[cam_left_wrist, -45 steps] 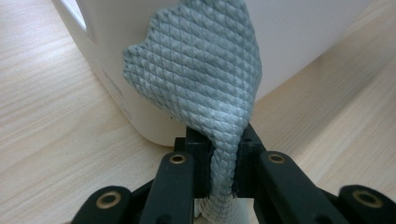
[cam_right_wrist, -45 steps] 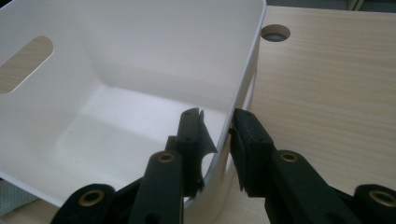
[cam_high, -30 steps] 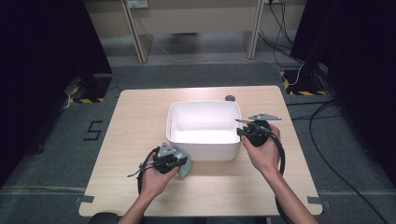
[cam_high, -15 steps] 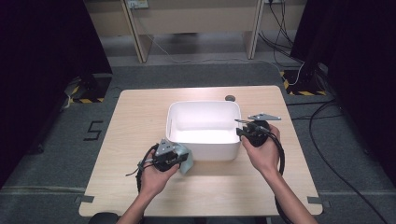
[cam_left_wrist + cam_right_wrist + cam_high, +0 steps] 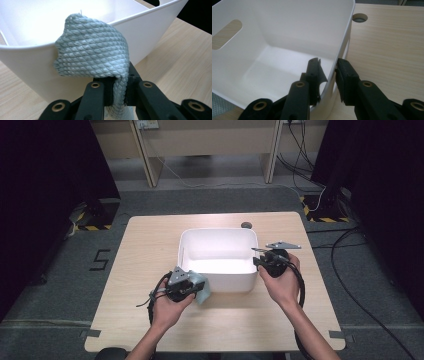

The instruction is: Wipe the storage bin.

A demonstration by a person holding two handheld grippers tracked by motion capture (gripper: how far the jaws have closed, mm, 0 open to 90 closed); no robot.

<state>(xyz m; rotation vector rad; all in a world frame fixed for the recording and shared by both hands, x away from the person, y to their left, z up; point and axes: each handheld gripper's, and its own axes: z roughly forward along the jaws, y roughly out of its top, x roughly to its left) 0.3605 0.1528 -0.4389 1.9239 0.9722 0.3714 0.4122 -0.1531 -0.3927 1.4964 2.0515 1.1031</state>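
The grey cloth (image 5: pixel 92 52) is hanging pinched in your left gripper (image 5: pixel 186 287), pressed against the white tub's (image 5: pixel 220 281) near wall. It's barely moving since a second ago. Your right gripper (image 5: pixel 327 75) is clamping the tub's rim, steadying it.

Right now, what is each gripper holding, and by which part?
The left gripper pinches the grey-green woven cloth by its lower edge. The right gripper straddles the white bin at its right rim.
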